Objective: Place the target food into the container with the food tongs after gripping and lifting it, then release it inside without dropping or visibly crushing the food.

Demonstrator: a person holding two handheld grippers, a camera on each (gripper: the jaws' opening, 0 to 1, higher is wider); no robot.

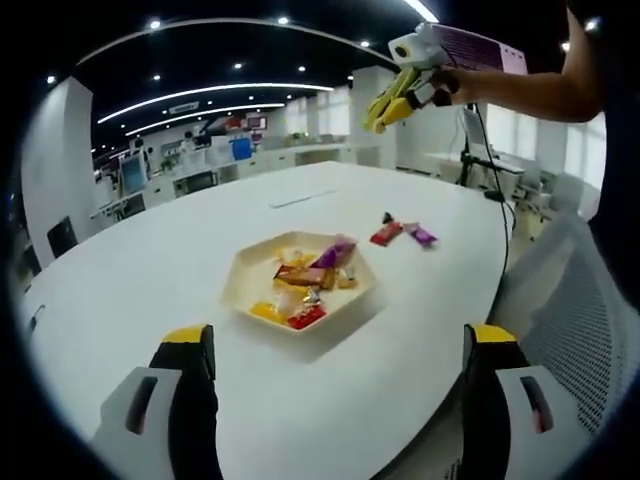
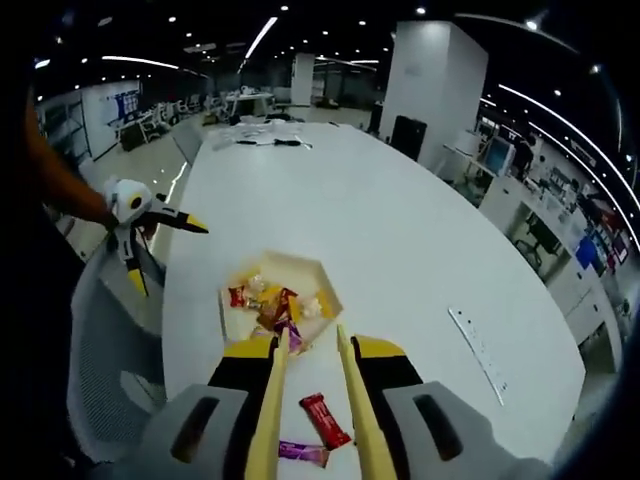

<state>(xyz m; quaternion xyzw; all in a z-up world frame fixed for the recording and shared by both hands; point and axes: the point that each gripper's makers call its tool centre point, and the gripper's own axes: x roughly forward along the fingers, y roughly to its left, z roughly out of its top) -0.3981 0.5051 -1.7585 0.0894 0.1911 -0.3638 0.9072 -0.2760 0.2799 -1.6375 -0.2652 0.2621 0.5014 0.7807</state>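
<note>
While I hold the right gripper (image 2: 312,400) high above the white table (image 1: 150,270), its jaws press on the handles of the yellow food tongs (image 2: 310,400), and the two tong arms stand a little apart with nothing between their tips. The left gripper (image 1: 340,350) hangs just before the hexagonal tray (image 1: 240,285) with its jaws wide open and empty.

The target seems to me the red candy (image 2: 325,420), which lies on the table just beyond the tray, with a purple candy (image 2: 303,453) beside it. From the left gripper view they are behind the tray, toward the table edge.

I judge the main risk is the slippery wrapper: if I close the tongs off centre, the red candy may shoot out or fall before it reaches the tray. If I squeeze too strongly, it may be crushed. The purple candy is so near that the tips could catch it too. A mesh chair (image 2: 110,340) stands beside the table, well apart from the tray.
</note>
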